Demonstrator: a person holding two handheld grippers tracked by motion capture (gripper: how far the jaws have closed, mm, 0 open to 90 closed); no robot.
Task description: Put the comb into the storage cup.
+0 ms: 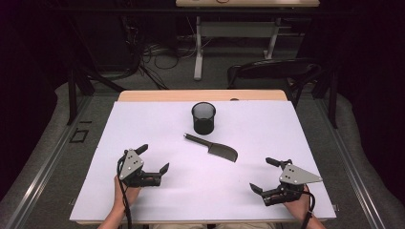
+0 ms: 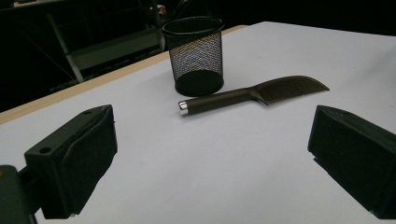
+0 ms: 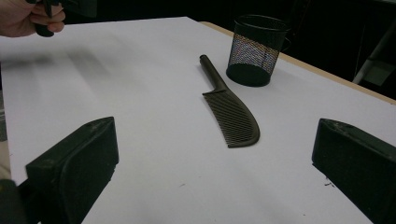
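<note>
— What are the two tools made of?
— Each is black, with two blocky jaws; the left gripper (image 1: 155, 158) and the right gripper (image 1: 263, 174) both carry a grey three-cornered plate on top, dotted with small dark screws.
— Any cables?
— A black one trails from each toward the table's near edge.
— And the jaw blocks up close?
— Matte black, flat-faced, a small round hole on top. The forearms are bare, no sleeves

Hidden or cut off, as we recorded it: both forearms cropped by the high view's bottom edge; the other hand (image 3: 31, 17) in the right gripper view cut by the top-left corner, the table (image 3: 79, 60) beneath it blurred; comb (image 1: 215, 148) teeth too small for us to resolve from above.
</note>
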